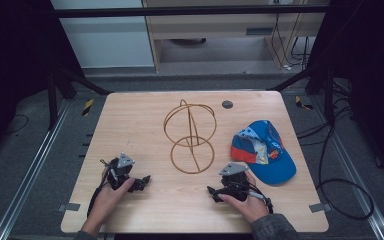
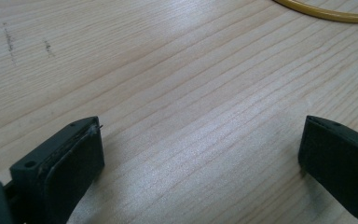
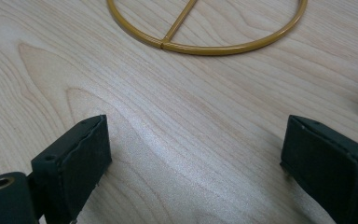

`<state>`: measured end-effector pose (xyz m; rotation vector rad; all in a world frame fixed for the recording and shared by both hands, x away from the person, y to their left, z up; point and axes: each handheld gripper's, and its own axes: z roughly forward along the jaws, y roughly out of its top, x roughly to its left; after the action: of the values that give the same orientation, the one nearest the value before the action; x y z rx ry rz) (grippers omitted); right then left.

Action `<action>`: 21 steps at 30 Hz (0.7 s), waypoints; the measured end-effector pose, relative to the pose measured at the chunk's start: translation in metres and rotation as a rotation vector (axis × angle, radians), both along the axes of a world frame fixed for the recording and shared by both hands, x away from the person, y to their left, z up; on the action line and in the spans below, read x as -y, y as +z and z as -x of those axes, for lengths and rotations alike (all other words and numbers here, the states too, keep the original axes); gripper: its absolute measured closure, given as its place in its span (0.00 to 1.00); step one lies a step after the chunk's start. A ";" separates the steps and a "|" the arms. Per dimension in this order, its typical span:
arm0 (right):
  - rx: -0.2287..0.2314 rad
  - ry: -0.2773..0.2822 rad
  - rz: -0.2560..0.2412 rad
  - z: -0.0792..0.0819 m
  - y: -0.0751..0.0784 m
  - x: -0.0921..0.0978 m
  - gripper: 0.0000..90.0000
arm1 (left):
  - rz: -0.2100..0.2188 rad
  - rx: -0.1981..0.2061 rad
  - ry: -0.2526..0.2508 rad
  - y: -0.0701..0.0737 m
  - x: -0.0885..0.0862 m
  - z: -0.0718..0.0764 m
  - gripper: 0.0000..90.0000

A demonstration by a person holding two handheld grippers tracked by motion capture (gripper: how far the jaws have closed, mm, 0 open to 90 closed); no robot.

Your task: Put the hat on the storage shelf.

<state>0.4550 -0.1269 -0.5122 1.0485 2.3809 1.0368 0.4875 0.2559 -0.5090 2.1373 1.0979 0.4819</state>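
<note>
Both grippers rest low over the table (image 1: 130,125), each held in a hand, and neither touches anything. In the high view the left gripper (image 1: 142,181) sits near the front left of the tabletop, jaws pointing right; the right gripper (image 1: 213,192) sits near the front right, jaws pointing left. Each gripper view shows its own two black jaws spread wide with bare wood grain between them.

Between the grippers and a little farther back stands the wire stand (image 1: 190,136), a gold frame of rings: a flat ring lying on the table and more rings rising upright behind it. The right gripper view shows the flat ring's near arc (image 3: 214,48) just ahead of the jaws, with a straight bar meeting it. A short stretch of the same gold ring (image 2: 326,13) crosses the top corner of the left gripper view.

Right of the stand lies a blue and red cap (image 1: 264,150), near the right gripper but apart from it. A small dark disc (image 1: 227,104) lies near the far edge.
</note>
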 end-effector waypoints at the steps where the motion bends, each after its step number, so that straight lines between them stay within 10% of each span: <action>1: 0.000 -0.001 -0.001 0.000 0.000 0.000 0.09 | 0.000 0.000 0.000 0.000 0.000 0.000 0.00; 14: -0.032 -0.025 0.033 0.005 0.013 0.002 0.12 | -0.001 -0.001 -0.001 0.000 0.000 0.000 0.00; 21: 0.000 -0.060 0.089 0.004 0.065 0.042 0.17 | -0.002 0.000 0.000 0.000 0.000 0.001 0.00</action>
<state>0.4514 -0.1688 -0.4471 1.0807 2.3573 0.9022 0.4868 0.2558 -0.5088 2.1387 1.0982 0.4831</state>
